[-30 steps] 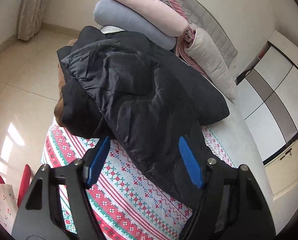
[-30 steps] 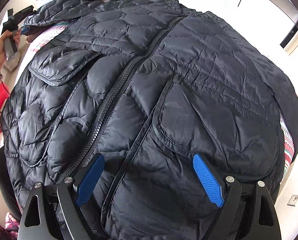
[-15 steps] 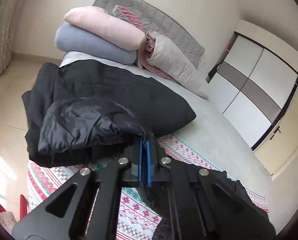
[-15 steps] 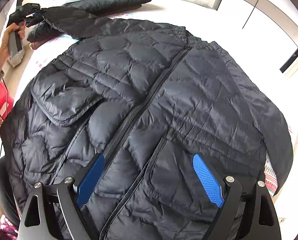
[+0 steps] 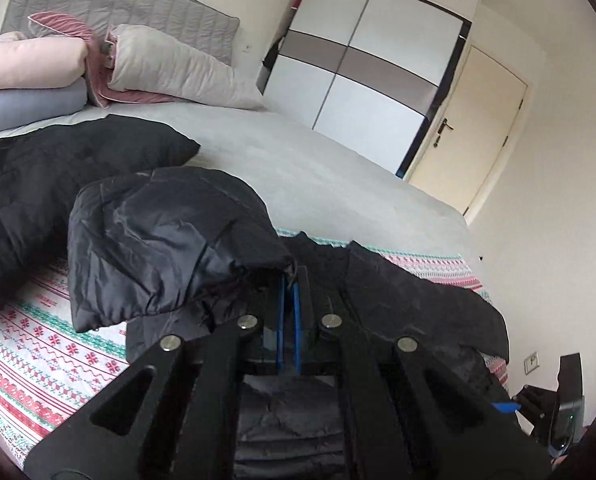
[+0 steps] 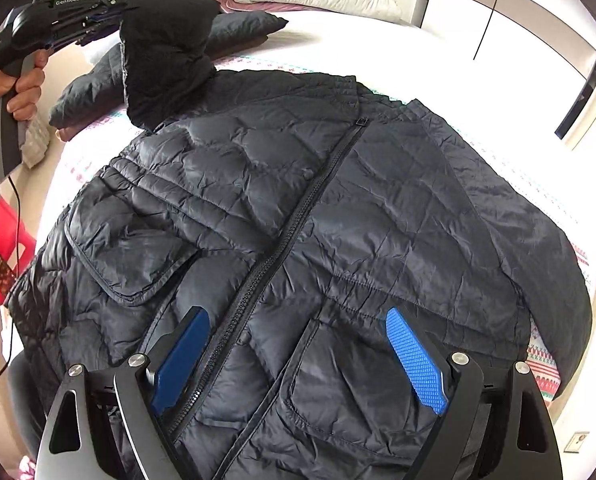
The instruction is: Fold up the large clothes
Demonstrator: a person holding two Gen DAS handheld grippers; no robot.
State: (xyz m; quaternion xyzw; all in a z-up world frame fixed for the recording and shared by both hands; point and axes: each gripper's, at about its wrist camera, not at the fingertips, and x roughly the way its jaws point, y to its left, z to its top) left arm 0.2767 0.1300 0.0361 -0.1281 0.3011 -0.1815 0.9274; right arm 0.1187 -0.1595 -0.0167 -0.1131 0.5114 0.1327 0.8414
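Note:
A dark quilted puffer jacket (image 6: 298, 240) lies front up on the bed, zipped, with two flap pockets. My left gripper (image 5: 287, 284) is shut on the jacket's left sleeve (image 5: 169, 240) and holds it lifted above the bed; in the right wrist view the left gripper (image 6: 109, 12) is at the upper left with the sleeve (image 6: 165, 56) hanging from it. My right gripper (image 6: 298, 356) is open just above the jacket's lower front, its blue pads either side of the zipper, holding nothing.
A patterned red, green and white blanket (image 5: 37, 352) lies under the jacket on a grey sheet (image 5: 298, 168). Another dark garment (image 5: 57, 168) lies toward the headboard, with stacked pillows (image 5: 157, 68) behind. A wardrobe (image 5: 358, 60) and door (image 5: 478, 128) stand beyond the bed.
My left gripper closed on the sleeve and lifted it up and inward over the jacket. My right gripper stayed open and drew back toward the hem.

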